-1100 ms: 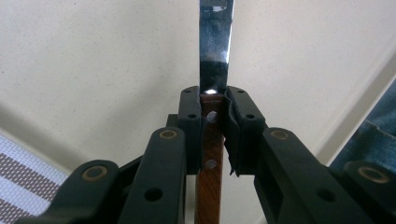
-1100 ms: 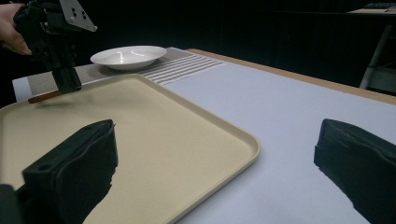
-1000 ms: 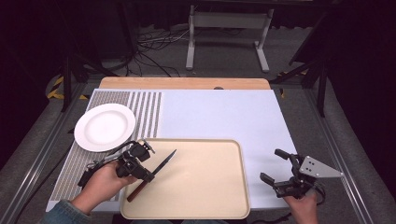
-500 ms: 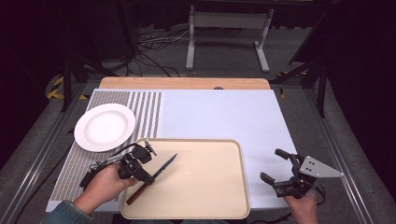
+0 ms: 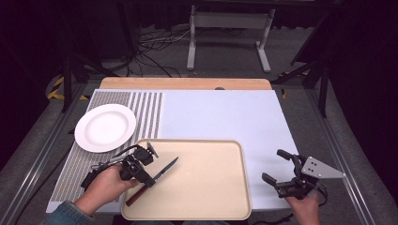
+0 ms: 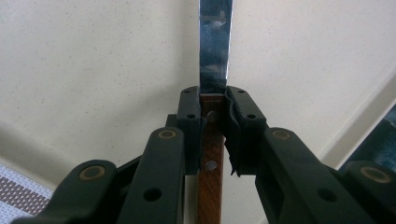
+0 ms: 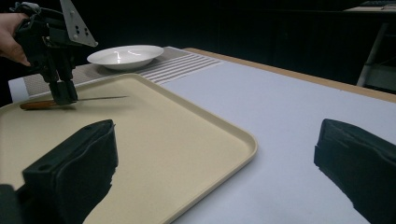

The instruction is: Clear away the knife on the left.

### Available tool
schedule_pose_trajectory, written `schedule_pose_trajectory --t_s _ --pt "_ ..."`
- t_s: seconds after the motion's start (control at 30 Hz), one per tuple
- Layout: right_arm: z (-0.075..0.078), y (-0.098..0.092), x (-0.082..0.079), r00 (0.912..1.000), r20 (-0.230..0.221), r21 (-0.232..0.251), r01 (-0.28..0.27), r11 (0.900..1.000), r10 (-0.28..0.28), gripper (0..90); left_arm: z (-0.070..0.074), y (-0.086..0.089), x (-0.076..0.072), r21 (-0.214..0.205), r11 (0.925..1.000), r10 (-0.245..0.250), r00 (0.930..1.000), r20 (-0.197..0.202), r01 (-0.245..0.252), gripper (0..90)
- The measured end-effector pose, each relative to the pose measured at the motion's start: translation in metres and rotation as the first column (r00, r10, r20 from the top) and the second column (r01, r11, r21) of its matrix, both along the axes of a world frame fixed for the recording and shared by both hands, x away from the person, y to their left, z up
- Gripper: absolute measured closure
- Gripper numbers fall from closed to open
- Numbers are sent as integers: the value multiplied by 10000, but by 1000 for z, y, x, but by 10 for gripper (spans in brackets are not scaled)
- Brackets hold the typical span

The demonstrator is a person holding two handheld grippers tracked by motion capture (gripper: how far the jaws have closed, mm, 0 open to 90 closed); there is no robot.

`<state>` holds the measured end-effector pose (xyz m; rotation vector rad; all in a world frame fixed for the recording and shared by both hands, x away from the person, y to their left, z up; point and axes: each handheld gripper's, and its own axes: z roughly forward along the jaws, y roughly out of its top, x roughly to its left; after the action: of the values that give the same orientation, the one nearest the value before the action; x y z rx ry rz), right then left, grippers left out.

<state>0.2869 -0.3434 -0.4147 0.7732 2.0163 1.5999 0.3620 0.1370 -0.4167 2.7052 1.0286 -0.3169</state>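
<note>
Pinching the wooden handle of a knife [image 6: 211,158] just behind the blade, the left gripper [image 6: 212,116] is seen in its own view with both black jaws drawn in against the handle, one on each side, near the upper rivet. The steel blade is carried straight on beyond the jaws, over the pale floor of a beige tray [image 6: 93,70]. From the high view the same left gripper [image 5: 149,180] is found at the tray's left edge, held from behind by the person's left hand [image 5: 105,185], with the knife [image 5: 155,180] lying aslant, its handle end toward the person and its tip pointing up and to the right across the tray [image 5: 206,187]. In the right gripper view the knife [image 7: 70,101] is shown low and about level, at or just above the tray surface; whether it rests there cannot be told. The right gripper [image 5: 281,171] is held off the tray's right side over the light blue table cover [image 5: 220,117], its jaws spread wide with nothing between them. Farther off, a white plate [image 5: 105,127] is set on the striped mat [image 5: 145,112], apart from the tray.
</note>
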Motion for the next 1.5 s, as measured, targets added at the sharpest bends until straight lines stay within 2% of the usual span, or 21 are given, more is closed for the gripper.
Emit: schedule_pose_trajectory --t_s 0.13,0.23,0.3,0.33,0.37,0.4,0.43,0.47,0.53,0.6,0.7,0.73,0.8,0.9,1.0,1.03,1.07,1.1,1.13,1.37,1.5 --pt "0 0 0 10000 -31 -37 -41 10000 41 2 4 2 -1 -471 9987 -173 9998 117 179 590" --pt "0 1 0 10000 -40 -68 -33 10000 33 2 12 3 -2 -716 9962 -452 9966 684 501 497" --pt "0 1 0 10000 -26 -64 -26 10000 26 2 17 2 -4 -993 9922 -617 9897 1292 748 435" --pt "0 1 0 10000 -26 -64 -26 10000 26 2 17 2 -4 -993 9922 -617 9897 1292 748 411" --pt "0 1 0 10000 -28 -76 -24 10000 23 2 19 1 -7 -1251 9847 -969 9783 1833 1210 411" --pt "0 1 0 10000 -26 -85 -19 10000 19 2 20 -1 -9 -1329 9753 -1397 9590 2465 1763 332" --pt "0 1 0 10000 -15 -96 -24 10000 24 2 21 -3 -10 -1317 9717 -1562 9514 2655 1963 281" --pt "0 1 0 10000 9 -90 -23 10000 24 2 22 -4 -12 -1358 9698 -1605 9495 2695 2025 293" --pt "0 1 0 10000 11 -85 -31 10000 31 2 22 -8 -15 -1542 9560 -1945 9328 3033 2495 293" --pt "0 1 0 10000 15 -89 -31 10000 31 2 20 -13 -17 -1354 9477 -2338 9174 3219 2890 300" --pt "0 0 0 10000 53 -70 -39 10000 39 2 18 -19 -21 -1147 9353 -2801 8986 3379 3347 407" --pt "0 0 0 10000 51 -59 -59 10000 59 2 17 -21 -23 -1089 9362 -2804 8968 3422 3343 443" --pt "-1 0 0 10000 25 -95 -55 9999 56 2 17 -24 -24 -1037 9366 -2862 9014 3249 3348 582" --pt "-1 1 0 10000 31 -132 -62 9999 62 2 14 -28 -25 -789 9354 -3054 9001 3108 3446 781" --pt "-1 1 0 10000 31 -130 -68 9999 69 2 9 -30 -25 -497 9347 -3239 9010 2887 3520 890" --pt "-1 0 0 10000 33 -128 -69 9999 69 2 7 -31 -24 -362 9375 -3245 9069 2689 3462 900" --pt "-1 0 0 10000 33 -128 -69 9999 69 2 7 -31 -24 -362 9375 -3245 9069 2689 3462 900" --pt "-1 0 0 10000 29 -114 -80 9999 81 2 5 -32 -23 -197 9451 -3121 9188 2417 3262 900" --pt "-1 1 0 10000 16 -109 -91 9999 91 2 4 -32 -22 -110 9460 -3136 9228 2237 3241 900" --pt "-1 1 0 9999 13 -145 -105 9998 105 2 0 -32 -21 341 9498 -3111 9272 2086 3110 900" --pt "-1 1 0 10000 18 -140 -97 9999 97 2 -3 -29 -19 549 9557 -2943 9340 2024 2892 900"
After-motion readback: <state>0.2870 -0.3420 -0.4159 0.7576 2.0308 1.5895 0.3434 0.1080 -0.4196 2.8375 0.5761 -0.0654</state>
